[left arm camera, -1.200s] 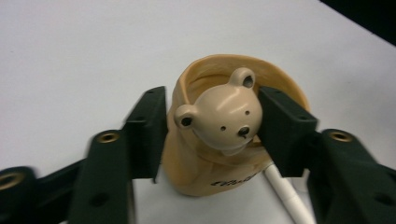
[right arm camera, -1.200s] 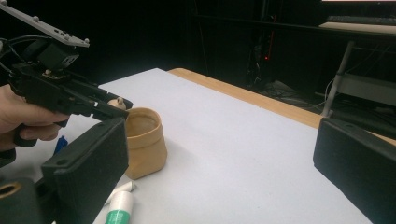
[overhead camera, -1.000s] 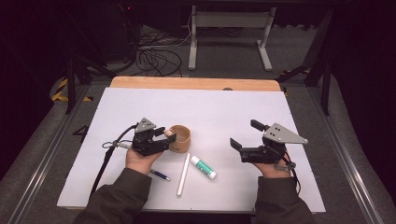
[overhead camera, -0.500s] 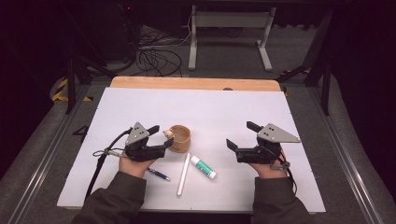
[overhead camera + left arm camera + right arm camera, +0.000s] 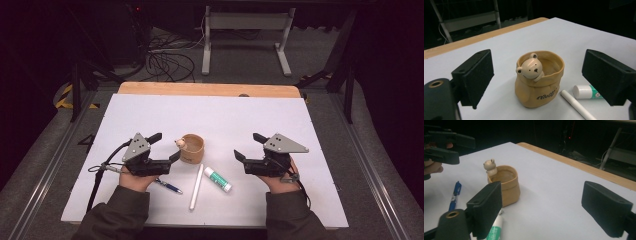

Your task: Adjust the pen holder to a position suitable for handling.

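Tan pot: bear pot (image 5: 539,79) stands upright mid-tabletop (image 5: 320,125), free of both tools.
Left tool: left tool (image 5: 167,145) just left of the pot, jaws just opening, now wide, nothing held.
Right tool: right tool (image 5: 247,147) well right, jaws wide but just narrowing, nothing between.
Near side: white stick (image 5: 196,186), glue stick (image 5: 217,178), blue pen (image 5: 168,186).

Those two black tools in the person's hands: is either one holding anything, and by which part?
Nothing is held. The left tool stands open just short of the tan bear-faced pot, its jaws having just opened; the right tool is open over bare white table.
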The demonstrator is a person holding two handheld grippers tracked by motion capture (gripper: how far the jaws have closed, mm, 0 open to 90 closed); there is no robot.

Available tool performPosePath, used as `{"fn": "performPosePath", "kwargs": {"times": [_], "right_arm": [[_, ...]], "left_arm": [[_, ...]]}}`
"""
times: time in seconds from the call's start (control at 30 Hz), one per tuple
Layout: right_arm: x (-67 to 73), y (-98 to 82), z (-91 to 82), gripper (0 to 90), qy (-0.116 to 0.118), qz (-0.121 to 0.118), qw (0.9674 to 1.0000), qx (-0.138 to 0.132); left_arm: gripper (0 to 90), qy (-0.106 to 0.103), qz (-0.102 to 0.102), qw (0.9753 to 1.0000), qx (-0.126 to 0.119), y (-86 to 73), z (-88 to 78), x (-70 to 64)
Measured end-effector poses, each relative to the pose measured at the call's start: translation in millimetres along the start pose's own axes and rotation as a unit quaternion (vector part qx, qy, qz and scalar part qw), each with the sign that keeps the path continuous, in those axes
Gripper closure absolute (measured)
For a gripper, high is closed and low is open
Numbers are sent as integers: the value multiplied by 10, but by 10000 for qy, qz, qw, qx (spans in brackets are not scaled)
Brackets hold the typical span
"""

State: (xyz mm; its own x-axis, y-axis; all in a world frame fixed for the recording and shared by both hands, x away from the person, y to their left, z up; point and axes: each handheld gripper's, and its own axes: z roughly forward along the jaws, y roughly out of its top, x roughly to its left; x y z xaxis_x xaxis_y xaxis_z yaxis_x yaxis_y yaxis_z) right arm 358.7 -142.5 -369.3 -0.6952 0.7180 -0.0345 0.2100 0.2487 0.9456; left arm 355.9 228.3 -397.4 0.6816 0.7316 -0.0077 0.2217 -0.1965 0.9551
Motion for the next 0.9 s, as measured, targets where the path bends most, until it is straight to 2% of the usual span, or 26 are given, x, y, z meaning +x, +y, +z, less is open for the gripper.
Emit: {"fn": "performPosePath", "kwargs": {"times": [0.23, 0.43, 0.63, 0.9], "right_arm": [[97, -6, 91, 260, 54, -60, 9999, 138], [154, -31, 166, 289, 88, -16, 9996, 260], [232, -66, 272, 298, 148, -38, 9989, 433], [310, -107, 394, 304, 237, -85, 9977, 634]], "left_arm": [[75, -20, 125, 9999, -8, 15, -60, -10], [65, -82, 247, 9997, -17, 9, -116, -4], [65, -99, 160, 9998, -39, -18, -170, 33], [65, -95, 142, 9998, -46, -42, -197, 68]]}}
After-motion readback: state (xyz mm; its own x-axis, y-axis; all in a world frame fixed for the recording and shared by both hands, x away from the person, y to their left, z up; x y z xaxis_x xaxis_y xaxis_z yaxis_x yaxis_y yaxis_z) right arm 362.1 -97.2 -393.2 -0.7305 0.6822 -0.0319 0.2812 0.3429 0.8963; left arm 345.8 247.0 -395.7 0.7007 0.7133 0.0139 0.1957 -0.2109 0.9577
